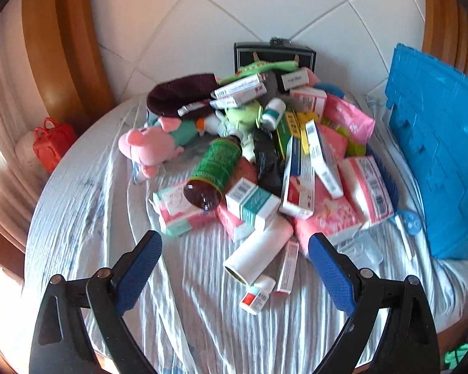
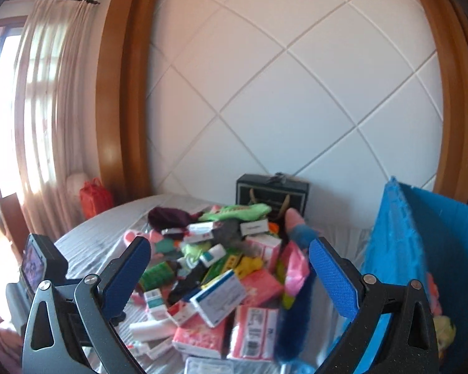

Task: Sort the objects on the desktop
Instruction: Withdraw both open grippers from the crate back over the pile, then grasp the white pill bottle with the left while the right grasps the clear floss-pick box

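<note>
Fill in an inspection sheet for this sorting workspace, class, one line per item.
Surface: bed with a wrinkled white striped sheet.
Job's things: mixed pile with medicine boxes, brown bottle, pink plush pig, tissue packs, white tube.
Clutter: black gift box behind the pile.
Grippers: left hand-held gripper open, empty; right hand-held gripper open, empty.
Cables: nothing seen.
Surroundings: blue bin, red bag, curtain, panelled headboard.

Right gripper jaws wide, nothing between — heaped boxes, blue bin beside, striped sheet.
</note>
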Action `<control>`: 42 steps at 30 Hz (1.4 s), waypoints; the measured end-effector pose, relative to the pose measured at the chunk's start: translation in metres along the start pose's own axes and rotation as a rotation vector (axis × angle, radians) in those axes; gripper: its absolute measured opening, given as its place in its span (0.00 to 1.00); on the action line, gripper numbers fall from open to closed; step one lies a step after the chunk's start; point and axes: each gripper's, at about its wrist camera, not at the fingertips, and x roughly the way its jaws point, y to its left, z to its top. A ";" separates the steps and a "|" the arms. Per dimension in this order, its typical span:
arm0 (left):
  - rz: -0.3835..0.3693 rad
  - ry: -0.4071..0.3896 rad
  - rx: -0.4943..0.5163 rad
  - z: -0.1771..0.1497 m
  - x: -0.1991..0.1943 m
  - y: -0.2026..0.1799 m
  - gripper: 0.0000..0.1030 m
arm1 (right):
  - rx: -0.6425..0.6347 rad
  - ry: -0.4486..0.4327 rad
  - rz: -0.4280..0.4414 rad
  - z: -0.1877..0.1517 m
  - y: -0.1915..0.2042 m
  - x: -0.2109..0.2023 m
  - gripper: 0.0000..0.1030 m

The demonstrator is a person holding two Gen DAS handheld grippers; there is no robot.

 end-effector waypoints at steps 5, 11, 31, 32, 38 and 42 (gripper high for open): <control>-0.053 0.096 0.003 -0.034 0.038 0.002 0.82 | 0.030 0.177 0.064 -0.057 0.015 0.041 1.00; -0.075 0.220 0.042 -0.061 0.077 -0.007 0.63 | 0.110 0.516 0.068 -0.150 0.010 0.103 1.00; -0.120 0.278 0.083 -0.076 0.103 -0.027 0.32 | 0.198 0.799 0.004 -0.231 0.002 0.166 1.00; -0.124 0.279 0.087 -0.077 0.102 -0.028 0.27 | 0.210 0.801 0.009 -0.232 0.000 0.166 1.00; -0.133 0.264 0.082 -0.079 0.082 -0.031 0.27 | 0.207 0.815 0.002 -0.228 -0.004 0.156 0.88; -0.131 0.213 0.082 -0.072 0.060 -0.033 0.27 | 0.188 0.790 0.000 -0.219 -0.002 0.147 0.88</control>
